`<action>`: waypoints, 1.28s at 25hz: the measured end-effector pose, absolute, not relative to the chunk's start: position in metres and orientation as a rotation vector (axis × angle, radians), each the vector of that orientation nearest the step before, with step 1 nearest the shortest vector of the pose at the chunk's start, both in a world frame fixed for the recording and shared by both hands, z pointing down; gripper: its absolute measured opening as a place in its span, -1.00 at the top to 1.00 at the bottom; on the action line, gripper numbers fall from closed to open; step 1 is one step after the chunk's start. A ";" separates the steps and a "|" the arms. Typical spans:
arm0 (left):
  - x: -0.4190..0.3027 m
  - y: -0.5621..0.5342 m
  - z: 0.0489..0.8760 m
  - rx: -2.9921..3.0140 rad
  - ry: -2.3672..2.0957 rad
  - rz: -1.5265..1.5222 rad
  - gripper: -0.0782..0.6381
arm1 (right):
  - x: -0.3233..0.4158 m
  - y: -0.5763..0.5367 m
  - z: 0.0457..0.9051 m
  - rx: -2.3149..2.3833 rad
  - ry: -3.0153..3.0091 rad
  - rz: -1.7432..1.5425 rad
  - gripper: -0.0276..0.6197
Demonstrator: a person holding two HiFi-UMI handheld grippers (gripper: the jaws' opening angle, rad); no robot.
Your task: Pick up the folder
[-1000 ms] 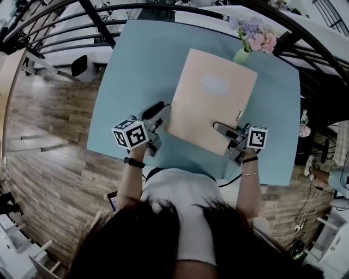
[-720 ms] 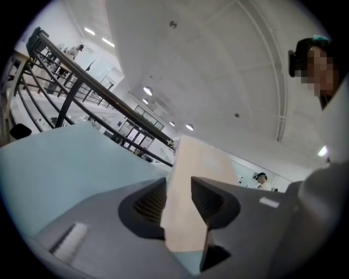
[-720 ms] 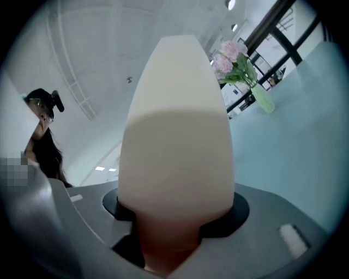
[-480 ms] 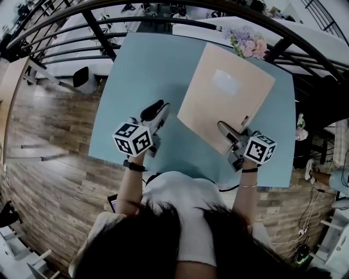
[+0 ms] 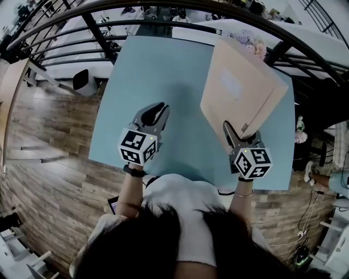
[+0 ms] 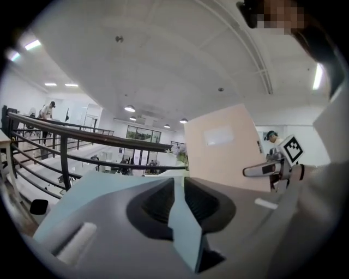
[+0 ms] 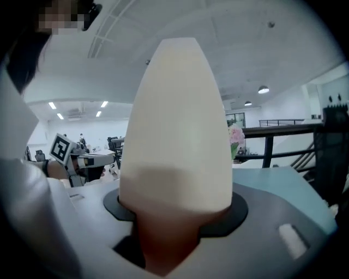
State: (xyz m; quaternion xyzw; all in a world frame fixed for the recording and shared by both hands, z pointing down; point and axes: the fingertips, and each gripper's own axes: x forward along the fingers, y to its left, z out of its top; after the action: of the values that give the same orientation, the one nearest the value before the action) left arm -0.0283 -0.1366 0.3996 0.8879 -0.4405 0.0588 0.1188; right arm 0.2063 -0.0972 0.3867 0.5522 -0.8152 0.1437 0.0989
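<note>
The peach folder (image 5: 240, 92) with a pale label is off the teal table (image 5: 152, 71) and tilts up on edge at the right. My right gripper (image 5: 233, 132) is shut on its near lower corner, the jaws pressing in a little tighter; in the right gripper view the folder (image 7: 177, 125) fills the space between the jaws of that gripper (image 7: 177, 204). My left gripper (image 5: 155, 110) hovers over bare table, well left of the folder. Its jaws are closing with nothing between them (image 6: 179, 182). The left gripper view shows the folder (image 6: 221, 147) standing to the right.
A vase of pink and lilac flowers (image 5: 248, 39) stands at the table's far right corner behind the folder. A dark curved railing (image 5: 163, 8) runs past the far edge. Wooden floor lies below on the left.
The folder has come up off the table in my right gripper and tipped steeply. My left gripper has left the folder's left edge, risen, rolled, and its jaws have narrowed.
</note>
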 end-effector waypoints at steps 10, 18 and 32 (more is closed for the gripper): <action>-0.035 -0.138 0.396 2.653 -1.402 0.185 0.59 | 0.211 -0.099 0.377 1.804 -2.310 0.256 0.07; -0.030 -0.139 0.407 2.618 -1.407 0.227 0.61 | 0.229 -0.099 0.378 1.871 -2.283 0.275 0.08; -0.038 -0.145 0.411 2.584 -1.436 0.210 0.62 | 0.223 -0.102 0.391 1.850 -2.283 0.308 0.09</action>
State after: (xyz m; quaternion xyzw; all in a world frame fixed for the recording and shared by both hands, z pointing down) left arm -0.0382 -0.1453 0.4109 0.8684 -0.4827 0.0707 0.0890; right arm 0.2231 -0.1021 0.3912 0.6234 -0.7693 0.1039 0.0935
